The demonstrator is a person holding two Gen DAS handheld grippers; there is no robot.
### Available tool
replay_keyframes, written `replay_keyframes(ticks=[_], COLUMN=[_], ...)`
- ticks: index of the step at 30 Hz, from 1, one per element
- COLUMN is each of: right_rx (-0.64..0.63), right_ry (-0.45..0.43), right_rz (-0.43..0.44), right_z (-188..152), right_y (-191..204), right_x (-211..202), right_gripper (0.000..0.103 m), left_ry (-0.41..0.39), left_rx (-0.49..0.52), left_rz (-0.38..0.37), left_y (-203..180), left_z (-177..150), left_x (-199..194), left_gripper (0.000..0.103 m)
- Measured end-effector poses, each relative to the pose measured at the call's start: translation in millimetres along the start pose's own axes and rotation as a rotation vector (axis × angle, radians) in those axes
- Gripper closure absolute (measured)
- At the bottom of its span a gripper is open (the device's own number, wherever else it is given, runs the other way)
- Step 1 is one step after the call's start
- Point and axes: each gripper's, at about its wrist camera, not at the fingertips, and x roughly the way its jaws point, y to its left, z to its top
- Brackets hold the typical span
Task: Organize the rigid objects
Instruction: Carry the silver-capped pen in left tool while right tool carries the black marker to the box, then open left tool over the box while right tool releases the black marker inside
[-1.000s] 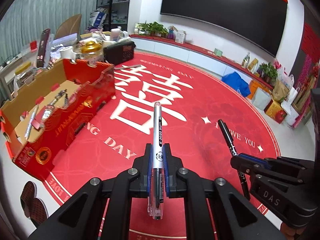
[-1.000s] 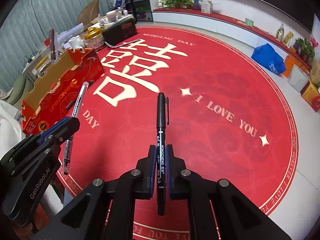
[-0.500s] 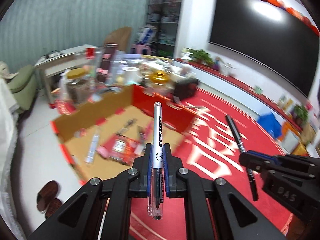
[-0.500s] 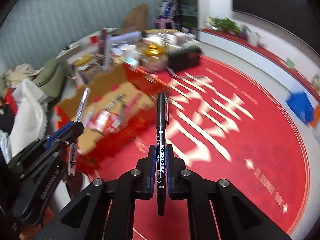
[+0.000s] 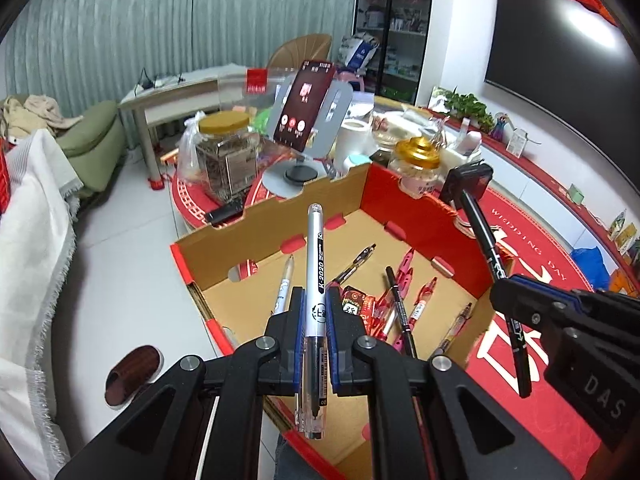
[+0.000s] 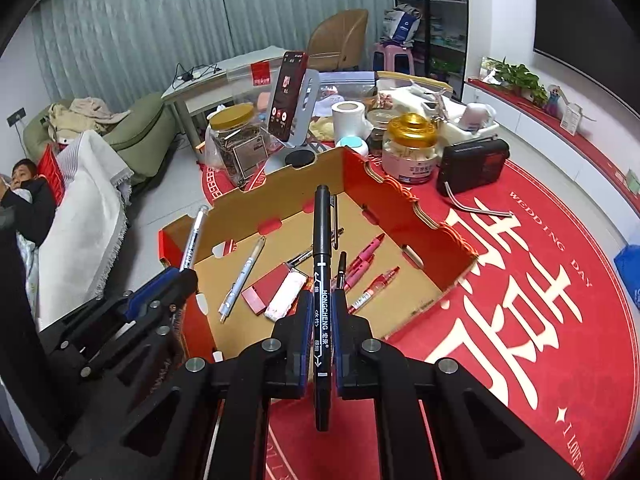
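clear gel pen (image 5: 315, 280) pinched in left gripper (image 5: 316, 320), over box near edge | black marker (image 6: 322, 280) clamped in right gripper (image 6: 322, 316) | cardboard box (image 5: 424, 216) ahead, pens (image 5: 404, 304) inside | red tablecloth (image 6: 520, 280) right

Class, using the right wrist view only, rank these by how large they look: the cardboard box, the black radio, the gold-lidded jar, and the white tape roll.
1. cardboard box
2. black radio
3. gold-lidded jar, looks only slightly smaller than the radio
4. white tape roll, though it sits farther back, so its true size is unsure.
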Motion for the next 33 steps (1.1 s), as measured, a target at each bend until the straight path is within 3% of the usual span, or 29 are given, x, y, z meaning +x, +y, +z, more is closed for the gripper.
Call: replay_keyframes(ticks=[25,33], right_rx=[0.018,0.011], right_ry=[0.061,0.132], right_rz=[-0.017,-0.043], right_z=[13,6], right_y=[-19,-22], right_x=[40,70], right_gripper=[0.093,0.093], left_ry=[0.073,0.174], left_rx=[0.014,0.031], left_rz=[0.004,0.026], left_y=[-17,-19], left_z=[13,5], left_x=[45,71], left_gripper=[0.093,0.092])
